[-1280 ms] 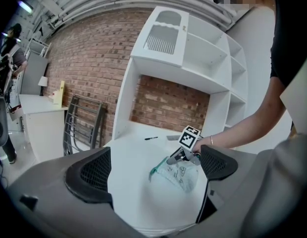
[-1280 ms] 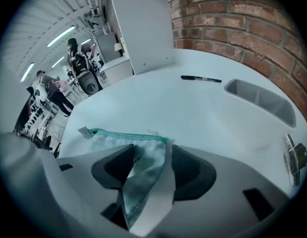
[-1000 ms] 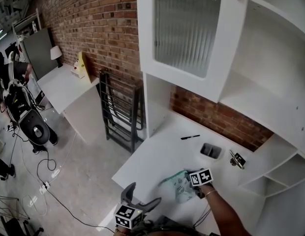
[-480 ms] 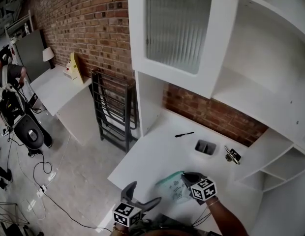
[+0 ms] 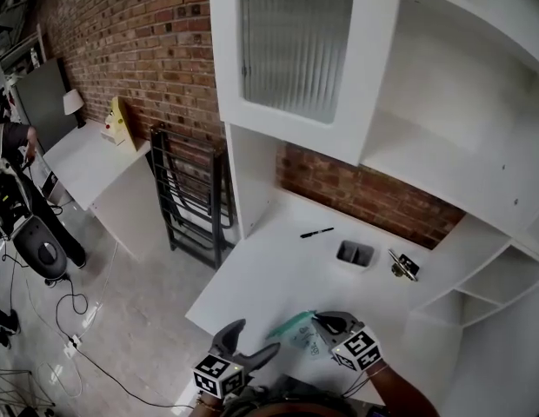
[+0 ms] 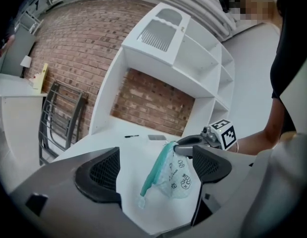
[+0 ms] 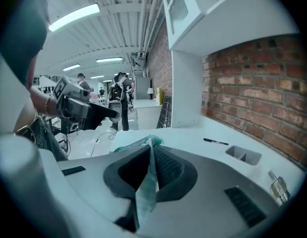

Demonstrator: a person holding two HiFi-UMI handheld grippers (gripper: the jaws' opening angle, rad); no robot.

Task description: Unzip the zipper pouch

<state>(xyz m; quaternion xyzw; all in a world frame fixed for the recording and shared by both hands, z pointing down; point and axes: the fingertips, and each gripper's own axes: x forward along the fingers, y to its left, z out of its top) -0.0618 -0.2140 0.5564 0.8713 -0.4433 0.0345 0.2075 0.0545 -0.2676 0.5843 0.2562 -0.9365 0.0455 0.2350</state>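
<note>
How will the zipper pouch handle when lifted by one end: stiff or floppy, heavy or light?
Probably floppy: the zipper pouch droops and folds below the right gripper, which pinches only one end. Likely light, since that small pinch seems enough. Its teal zipper edge sags, so it may swing.

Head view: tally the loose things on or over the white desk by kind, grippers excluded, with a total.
Zipper pouch: 1
Black pen: 1
Grey two-slot tray: 1
Small metal clip: 1
Total: 4
</note>
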